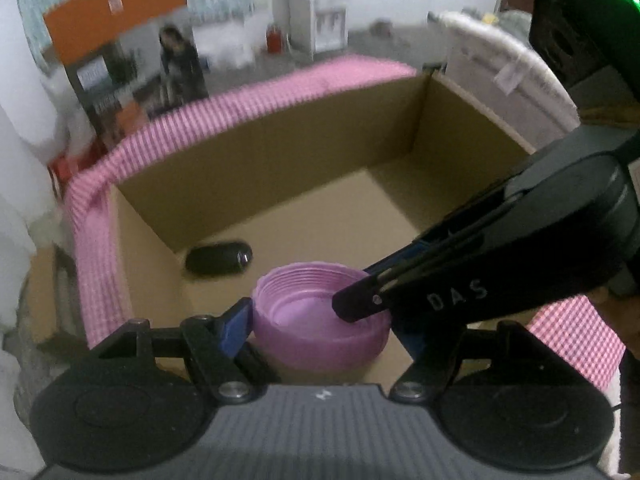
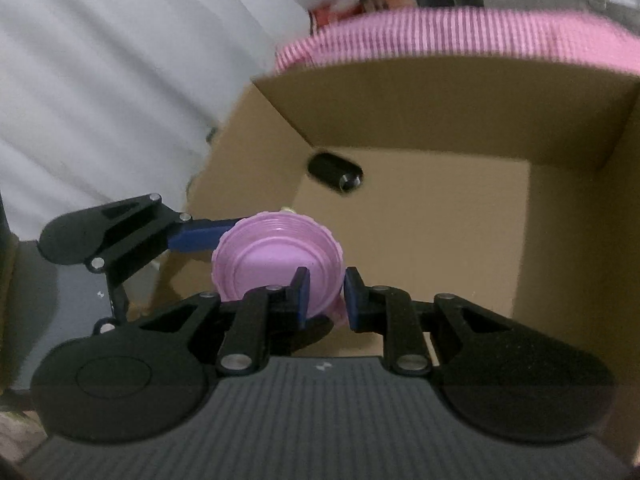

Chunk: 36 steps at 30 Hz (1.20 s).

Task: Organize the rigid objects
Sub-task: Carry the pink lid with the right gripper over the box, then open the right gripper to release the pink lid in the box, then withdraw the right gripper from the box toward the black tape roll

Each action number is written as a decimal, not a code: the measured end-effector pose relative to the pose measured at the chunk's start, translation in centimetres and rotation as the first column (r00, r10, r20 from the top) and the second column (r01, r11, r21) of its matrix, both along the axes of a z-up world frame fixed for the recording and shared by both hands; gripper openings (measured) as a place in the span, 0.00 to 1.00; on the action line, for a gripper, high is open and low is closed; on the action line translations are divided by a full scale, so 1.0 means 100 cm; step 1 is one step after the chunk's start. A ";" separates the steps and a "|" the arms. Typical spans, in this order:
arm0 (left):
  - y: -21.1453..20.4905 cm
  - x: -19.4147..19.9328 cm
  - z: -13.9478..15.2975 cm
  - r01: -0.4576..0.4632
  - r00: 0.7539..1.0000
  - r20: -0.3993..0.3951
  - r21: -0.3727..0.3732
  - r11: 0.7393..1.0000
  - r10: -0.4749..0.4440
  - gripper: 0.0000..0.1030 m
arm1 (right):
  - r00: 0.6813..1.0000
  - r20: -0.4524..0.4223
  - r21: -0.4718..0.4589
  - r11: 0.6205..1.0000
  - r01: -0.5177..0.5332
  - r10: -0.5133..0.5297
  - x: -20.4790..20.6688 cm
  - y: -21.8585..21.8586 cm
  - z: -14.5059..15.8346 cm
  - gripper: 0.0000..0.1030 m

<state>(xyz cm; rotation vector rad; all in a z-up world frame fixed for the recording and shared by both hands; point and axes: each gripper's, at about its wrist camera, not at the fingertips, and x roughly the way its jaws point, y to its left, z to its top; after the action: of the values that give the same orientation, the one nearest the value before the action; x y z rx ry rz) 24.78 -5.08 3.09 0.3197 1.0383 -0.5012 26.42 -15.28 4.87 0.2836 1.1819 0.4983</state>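
A pink threaded lid (image 1: 304, 316) hangs open side up over the near edge of a cardboard box (image 1: 280, 148). My left gripper (image 1: 320, 330) spans its width, and its blue left pad (image 1: 236, 320) presses on the lid's side. Its other finger is hidden behind the right gripper. My right gripper (image 2: 326, 300) is shut on the near rim of the lid (image 2: 276, 256), one pad inside and one outside. In the left wrist view the right gripper (image 1: 356, 304) reaches in from the right. A small black cylinder (image 1: 218, 258) (image 2: 336, 172) lies on the box floor.
The box (image 2: 440, 112) sits on a pink-and-white checked cloth (image 1: 96, 240) (image 2: 440, 36), and the rest of its floor is bare. A white curtain (image 2: 100, 80) hangs at the left. An orange poster (image 1: 120, 40) and a water dispenser (image 1: 316, 20) stand far behind.
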 end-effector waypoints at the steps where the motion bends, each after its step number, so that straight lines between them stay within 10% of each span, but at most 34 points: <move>1: 0.000 0.004 -0.004 0.000 1.000 -0.022 0.009 1.000 0.000 0.73 | 1.000 -0.023 -0.003 1.000 -0.006 0.006 0.004 0.002 -0.006 0.18; 18: 0.003 0.014 -0.022 -0.009 0.993 -0.120 0.027 1.000 0.012 0.80 | 0.988 -0.148 -0.022 0.998 -0.055 0.051 0.028 0.003 -0.039 0.20; 36: 0.010 -0.032 0.047 -0.025 0.999 0.041 -0.101 0.995 0.029 0.89 | 0.976 0.208 0.091 0.995 0.040 -0.058 -0.053 -0.055 0.058 0.64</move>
<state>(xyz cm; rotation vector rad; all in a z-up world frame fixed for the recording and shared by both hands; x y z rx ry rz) 21.55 -4.06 7.79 0.2256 0.9715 -0.5185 21.10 -20.77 10.70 0.3252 0.9463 0.5239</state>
